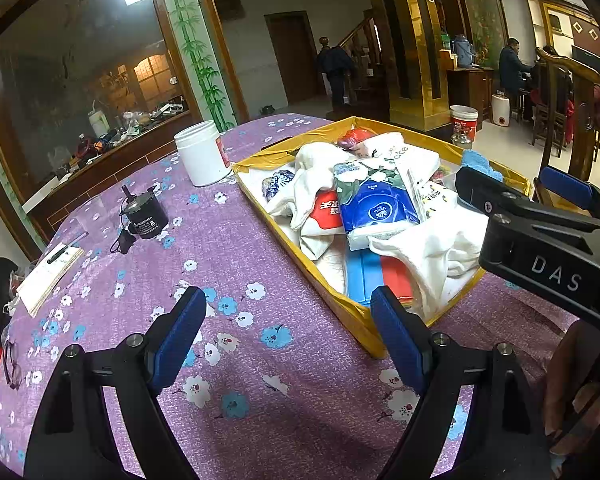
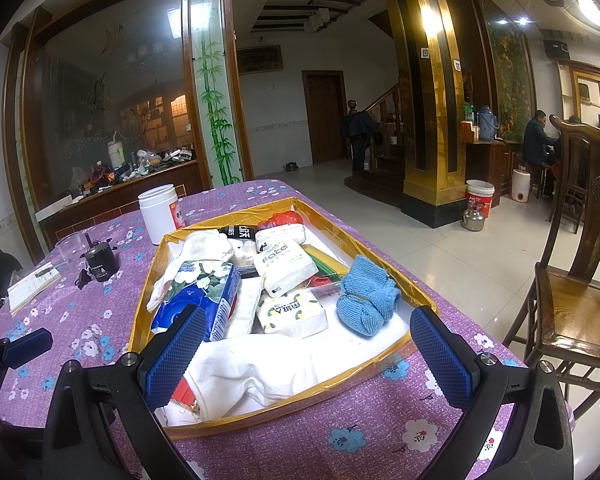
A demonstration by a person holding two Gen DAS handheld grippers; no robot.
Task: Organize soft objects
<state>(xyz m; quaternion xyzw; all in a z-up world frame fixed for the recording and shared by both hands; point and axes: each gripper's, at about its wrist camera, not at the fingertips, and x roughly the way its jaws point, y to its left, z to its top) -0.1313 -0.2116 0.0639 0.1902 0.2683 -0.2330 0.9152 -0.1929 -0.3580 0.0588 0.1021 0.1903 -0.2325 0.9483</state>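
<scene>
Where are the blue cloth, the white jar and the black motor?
blue cloth [image 2: 366, 300], right wrist view, middle of the knit roll.
white jar [image 1: 201, 154], left wrist view, its side wall.
black motor [image 1: 146, 216], left wrist view, its cylinder body.

A wide stretch of bare purple cloth on the counter [image 1: 260, 360] is left free in front of the yellow-rimmed tray [image 2: 284, 404]. To its left, passage is narrowed by a white jar [image 1: 202, 152], a small black motor [image 1: 146, 216] and a notepad [image 1: 48, 276]. The tray is crowded with tissue packs [image 2: 292, 312], white cloths [image 2: 252, 372] and a blue knitted piece [image 2: 366, 300]; little bare floor is seen inside. A wooden chair [image 2: 572, 304] stands beside the counter's right edge.
</scene>
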